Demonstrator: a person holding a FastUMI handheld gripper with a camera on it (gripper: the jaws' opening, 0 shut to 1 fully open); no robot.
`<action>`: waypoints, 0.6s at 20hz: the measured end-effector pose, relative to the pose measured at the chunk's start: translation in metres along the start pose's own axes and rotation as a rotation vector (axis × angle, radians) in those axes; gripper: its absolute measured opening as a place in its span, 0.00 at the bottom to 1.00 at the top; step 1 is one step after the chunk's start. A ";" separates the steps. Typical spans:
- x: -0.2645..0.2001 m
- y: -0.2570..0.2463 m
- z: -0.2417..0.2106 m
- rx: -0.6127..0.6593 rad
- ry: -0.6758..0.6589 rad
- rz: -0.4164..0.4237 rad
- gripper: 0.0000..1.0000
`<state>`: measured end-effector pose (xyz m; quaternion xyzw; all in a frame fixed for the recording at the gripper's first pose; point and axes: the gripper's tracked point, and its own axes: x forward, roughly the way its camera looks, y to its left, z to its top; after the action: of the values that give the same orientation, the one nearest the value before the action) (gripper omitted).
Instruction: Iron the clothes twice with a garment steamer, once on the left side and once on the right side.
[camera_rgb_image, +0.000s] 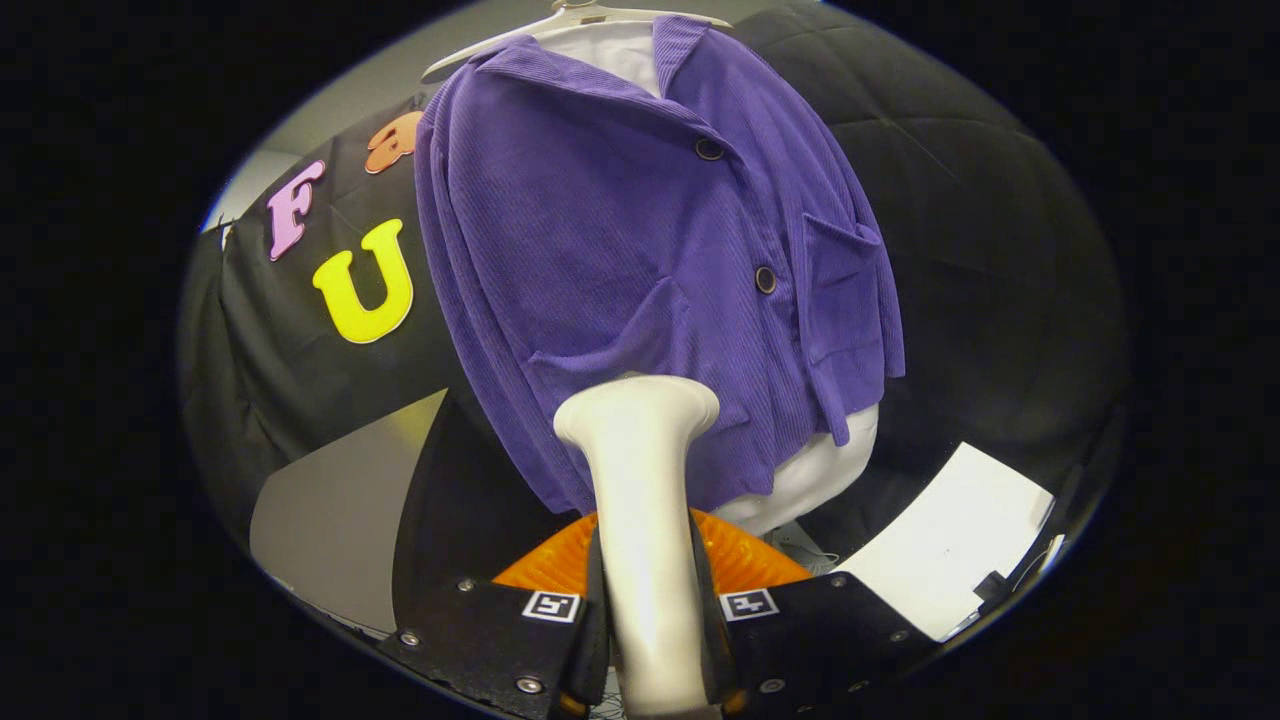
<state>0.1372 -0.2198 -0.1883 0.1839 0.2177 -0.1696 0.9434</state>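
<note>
A purple ribbed jacket with two dark buttons and two front pockets hangs on a white hanger over a white undershirt. My gripper is shut on the cream handle of the garment steamer, both fingers pressing its sides. The steamer's flared head rises just ahead of the fingers and sits at the jacket's lower hem, below the left pocket. I cannot tell whether the head touches the cloth.
An orange ribbed disc lies just behind the steamer handle, beyond the fingers. A white sheet lies on the surface to the right. A grey panel stands to the left, below the black cloth wall.
</note>
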 end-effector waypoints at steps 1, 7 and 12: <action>0.000 -0.001 -0.003 0.000 0.000 -0.005 0.36; 0.004 -0.002 -0.017 0.037 0.013 -0.063 0.37; -0.002 -0.010 -0.047 0.012 0.071 -0.116 0.37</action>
<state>0.1149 -0.2084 -0.2290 0.1823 0.2602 -0.2185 0.9227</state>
